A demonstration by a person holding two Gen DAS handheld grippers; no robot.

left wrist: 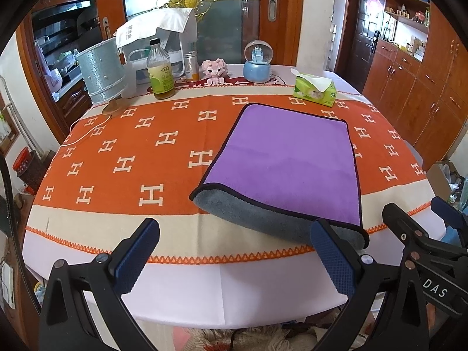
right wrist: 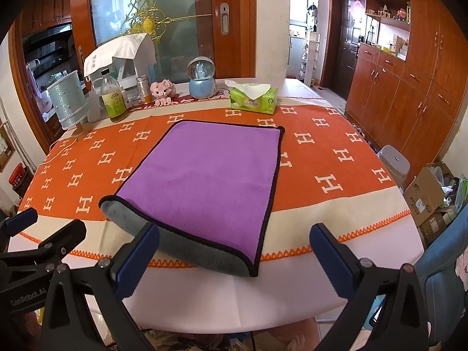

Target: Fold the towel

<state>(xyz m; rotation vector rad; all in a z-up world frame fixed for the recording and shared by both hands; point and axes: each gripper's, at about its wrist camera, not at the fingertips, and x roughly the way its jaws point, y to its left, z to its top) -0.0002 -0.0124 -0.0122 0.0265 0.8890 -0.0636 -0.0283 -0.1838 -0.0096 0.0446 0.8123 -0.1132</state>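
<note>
Now | L gripper [left wrist: 234, 251] "DAS", R gripper [right wrist: 234, 251] "GenRobot.AI" fingers released | towel [right wrist: 210, 175] folded, purple up

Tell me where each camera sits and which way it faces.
Left wrist: on the left tool, at the near table edge, facing the towel ahead to its right; its open fingers and the right tool show.
Right wrist: on the right tool, facing the towel straight ahead; its open fingers and the left tool show.
Shared: towel, tissue box, snow globe.
</note>
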